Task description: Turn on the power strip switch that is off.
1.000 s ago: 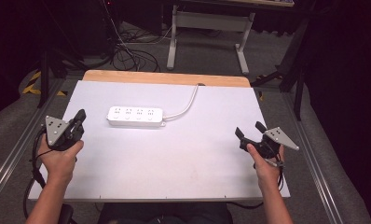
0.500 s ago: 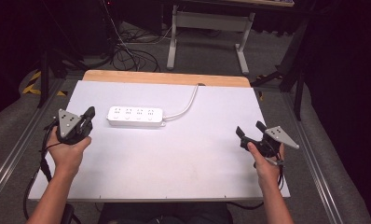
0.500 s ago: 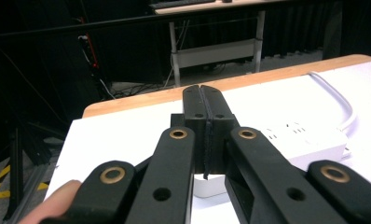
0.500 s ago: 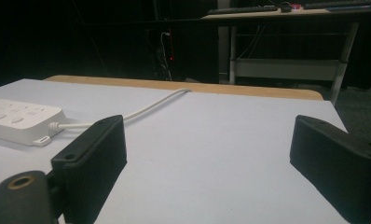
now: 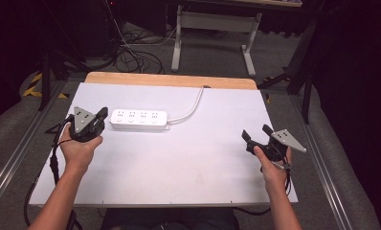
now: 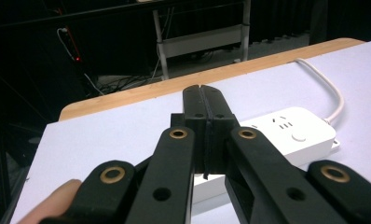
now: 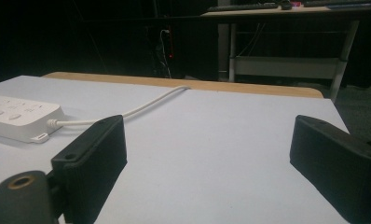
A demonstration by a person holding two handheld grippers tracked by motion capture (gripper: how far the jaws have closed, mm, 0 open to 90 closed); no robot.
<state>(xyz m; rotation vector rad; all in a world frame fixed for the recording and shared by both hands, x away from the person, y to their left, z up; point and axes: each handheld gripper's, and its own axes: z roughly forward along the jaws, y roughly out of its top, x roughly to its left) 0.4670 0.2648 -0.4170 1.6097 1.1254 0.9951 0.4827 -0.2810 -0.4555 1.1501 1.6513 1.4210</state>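
A: Where does the white plastic power strip (image 5: 140, 120) lie?

B: It lies flat on the white-topped table (image 5: 179, 163), towards the left half and nearer the far wooden edge. Its white cord (image 5: 191, 108) curves off its right end to that far edge.

A: And the left gripper (image 5: 101, 115)?

B: It sits in the person's left hand (image 5: 78, 148), just beside the strip's left end. In the left gripper view its black fingers (image 6: 195, 109) are pressed flat together with nothing between them, and the strip shows right behind their tips. Whether they touch it cannot be told.

A: The right gripper (image 5: 255, 134)?

B: It is in the right hand (image 5: 272, 165) near the table's right side, well apart from the strip. Its fingers (image 7: 92, 154) stand wide apart and empty above bare table.
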